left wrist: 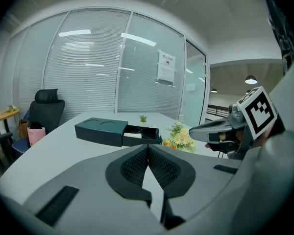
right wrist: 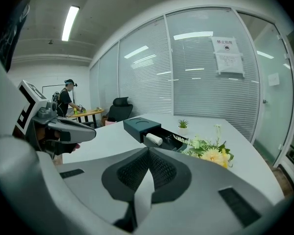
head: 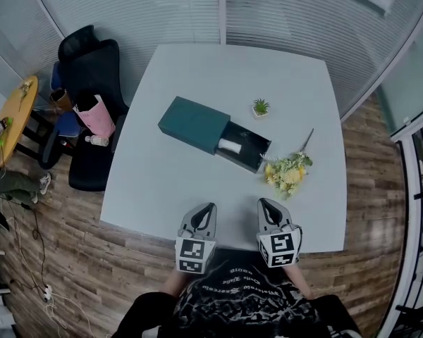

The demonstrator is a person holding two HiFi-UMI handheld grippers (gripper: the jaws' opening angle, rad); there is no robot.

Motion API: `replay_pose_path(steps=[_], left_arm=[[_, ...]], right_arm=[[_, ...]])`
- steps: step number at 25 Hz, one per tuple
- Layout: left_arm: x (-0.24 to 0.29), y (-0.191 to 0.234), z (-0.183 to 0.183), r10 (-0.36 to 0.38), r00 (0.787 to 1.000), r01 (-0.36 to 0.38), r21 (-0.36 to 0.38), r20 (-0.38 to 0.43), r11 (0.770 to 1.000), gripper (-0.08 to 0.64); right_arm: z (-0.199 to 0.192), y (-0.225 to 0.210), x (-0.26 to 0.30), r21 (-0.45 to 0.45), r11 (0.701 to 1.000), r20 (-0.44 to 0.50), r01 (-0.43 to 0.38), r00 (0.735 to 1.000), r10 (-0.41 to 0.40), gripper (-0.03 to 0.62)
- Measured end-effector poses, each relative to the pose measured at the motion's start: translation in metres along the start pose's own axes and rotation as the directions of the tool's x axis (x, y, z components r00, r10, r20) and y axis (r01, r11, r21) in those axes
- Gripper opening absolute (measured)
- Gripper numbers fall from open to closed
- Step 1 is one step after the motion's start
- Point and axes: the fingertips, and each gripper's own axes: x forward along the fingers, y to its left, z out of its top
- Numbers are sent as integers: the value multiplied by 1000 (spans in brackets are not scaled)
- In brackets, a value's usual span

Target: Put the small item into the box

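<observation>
Nearest, the left hand-held gripper (head: 209, 210) and right hand-held gripper (head: 265, 204) hang over the counter (head: 162, 182) edge, jaws pressed together on nothing, while what looks like a white roll (head: 230, 146) lies in the open drawer (head: 252, 159) of the box (head: 194, 122); a crooked shove could skid it into the flowers (head: 287, 173).

A pale table (head: 162, 182) is set on a wood-plank floor (head: 77, 259), and the room is closed in by glass walls (head: 148, 9) hung with slatted blinds — a paper notice (right wrist: 228, 55) is fixed to one pane. A black office chair (head: 92, 65) is placed off the table's far left corner, a round wooden side table (head: 17, 115) beyond it; light is given by a ceiling strip lamp (right wrist: 69, 22).
</observation>
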Motion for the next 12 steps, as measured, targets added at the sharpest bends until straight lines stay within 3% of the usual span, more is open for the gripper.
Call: replay_pose_path(steps=[12], left_arm=[[3, 2, 1, 3, 1000, -3, -3, 1, 1000, 18]], right_arm=[[-1, 3, 3, -22, 1000, -2, -13, 1000, 13, 8]])
